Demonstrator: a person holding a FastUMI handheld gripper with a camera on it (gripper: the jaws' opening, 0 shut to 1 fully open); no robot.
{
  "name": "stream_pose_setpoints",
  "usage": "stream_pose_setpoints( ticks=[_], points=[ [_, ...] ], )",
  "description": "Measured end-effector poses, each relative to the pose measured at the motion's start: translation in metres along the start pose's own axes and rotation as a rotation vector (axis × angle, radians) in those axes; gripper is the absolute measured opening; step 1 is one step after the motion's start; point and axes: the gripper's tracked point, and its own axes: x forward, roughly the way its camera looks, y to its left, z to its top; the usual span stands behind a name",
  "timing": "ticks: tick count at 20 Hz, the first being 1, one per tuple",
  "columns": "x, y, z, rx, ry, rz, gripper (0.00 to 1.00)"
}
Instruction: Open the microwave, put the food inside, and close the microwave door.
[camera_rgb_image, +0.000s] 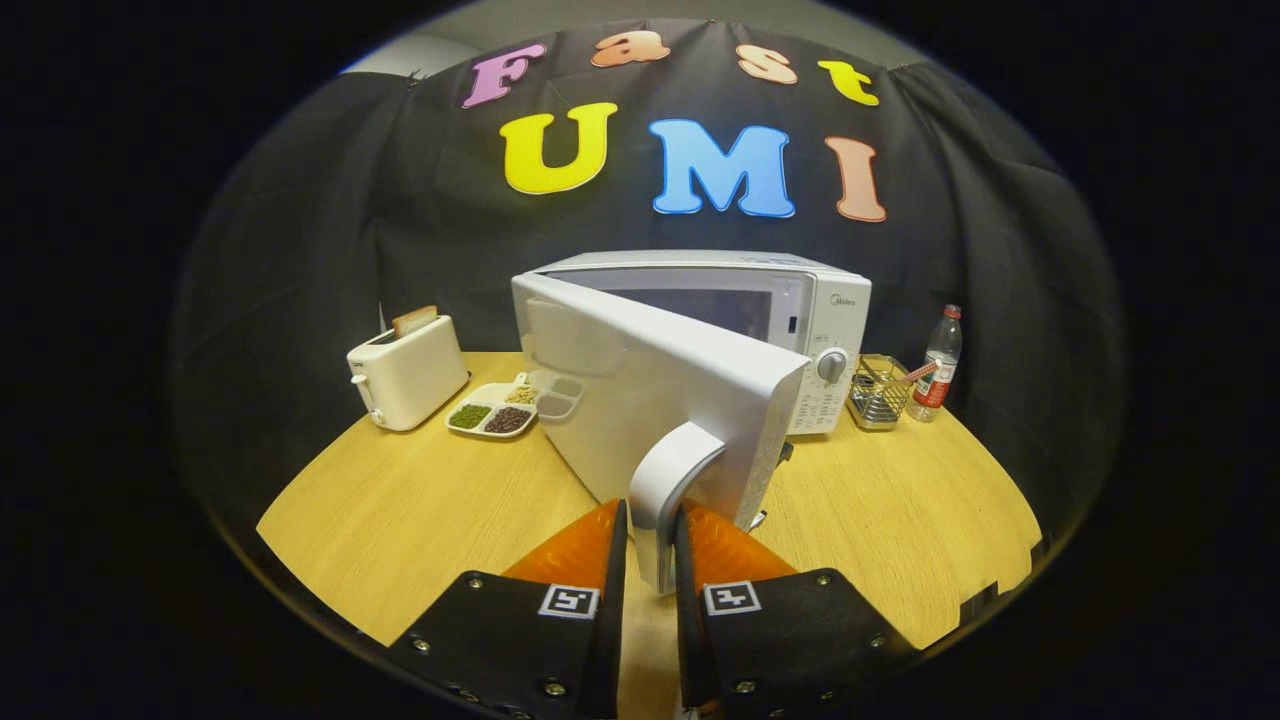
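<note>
1. My tongs (650, 545) are closed to a narrow gap around the door handle (668, 480), one finger pressing on each side of it.
2. The microwave (760, 320) stands at the middle of the table (400, 520), and its door (650, 400) is swung partly open toward me, hinged on the left, so I see a slice of the cavity behind its top edge.
3. The open door stands between my tongs and the cavity and blocks most of the way in.
4. To the left of the microwave is a divided tray of food (495, 410) with dark, green and pale portions; the door's far edge hangs just beside it, partly hiding it.
5. Further left sits a toaster (408, 372) with a slice of bread (414, 320) poking out of it.
6. To the right of the microwave, near its control panel, I see a wire basket (878, 395) and beside it a bottle (938, 362).
</note>
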Motion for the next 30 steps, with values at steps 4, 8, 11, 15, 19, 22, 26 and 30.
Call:
stream_pose_setpoints(
  ticks=[4,8,11,15,19,22,26,30],
  points=[
    [-0.010,0.032,-0.007,0.008,-0.006,0.024,0.24],
    [-0.019,0.069,-0.013,0.014,-0.021,0.059,0.24],
    [-0.024,0.094,-0.021,0.007,-0.027,0.079,0.24],
    [-0.029,0.127,-0.026,-0.049,-0.027,0.125,0.24],
    [-0.034,0.140,-0.030,-0.078,-0.022,0.146,0.24],
    [-0.047,0.169,-0.027,-0.047,-0.028,0.266,0.24],
    [-0.082,0.201,-0.018,-0.075,-0.055,0.504,0.24],
    [-0.120,0.186,0.004,-0.063,-0.125,0.576,0.33]
  ],
)
